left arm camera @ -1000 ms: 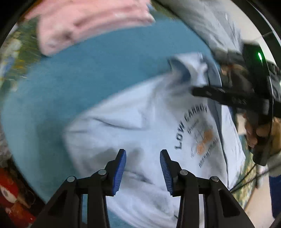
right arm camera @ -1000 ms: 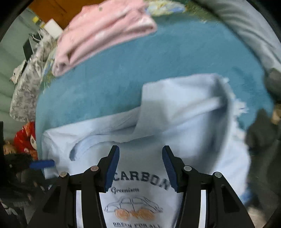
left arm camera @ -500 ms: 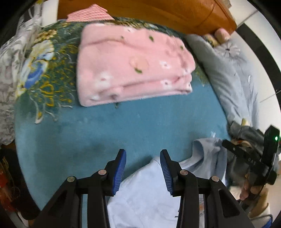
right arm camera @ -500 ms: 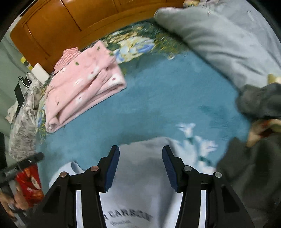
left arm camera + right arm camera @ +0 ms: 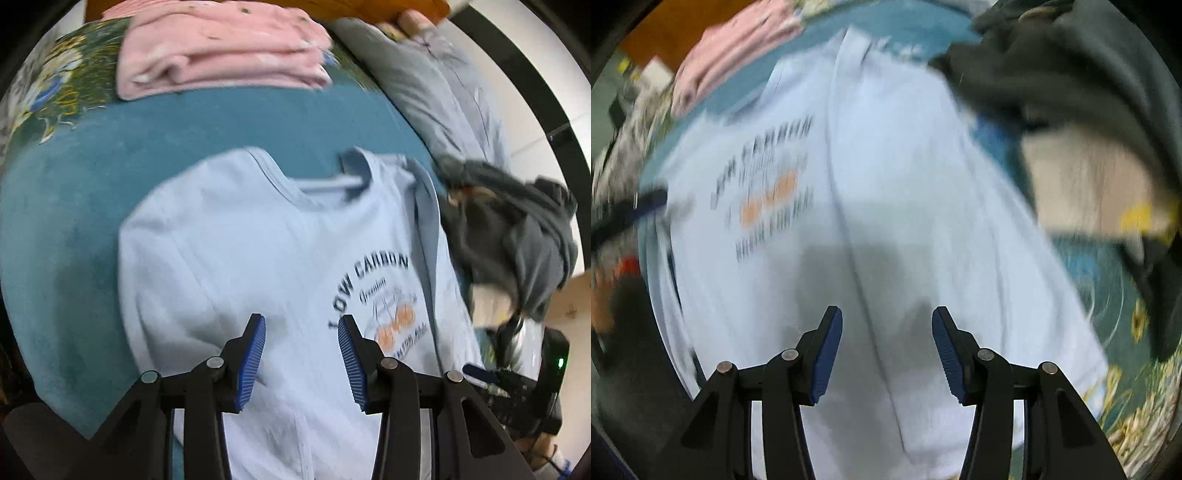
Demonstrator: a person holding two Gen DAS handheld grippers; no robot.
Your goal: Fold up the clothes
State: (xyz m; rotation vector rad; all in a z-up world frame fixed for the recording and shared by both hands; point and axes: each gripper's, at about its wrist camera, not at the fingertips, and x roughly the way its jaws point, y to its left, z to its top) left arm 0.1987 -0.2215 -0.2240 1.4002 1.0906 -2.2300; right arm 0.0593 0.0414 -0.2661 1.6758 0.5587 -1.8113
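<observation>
Swung back down within half a second from the pink folded blanket [image 5: 221,51] to hover over the light-blue T-shirt [image 5: 229,236] lying print-up on the teal blanket [image 5: 66,206], left gripper [image 5: 301,354] and right gripper [image 5: 886,350] both spread and empty, apparently lining up another fold.

Home bedroom, teal plush bedspread [image 5: 85,206] with floral border, grey pillow [image 5: 424,85] far right, orange wooden headboard [image 5: 369,7] behind, folded pink blanket [image 5: 221,48] far left, dark grey garment heap [image 5: 509,221] at right
</observation>
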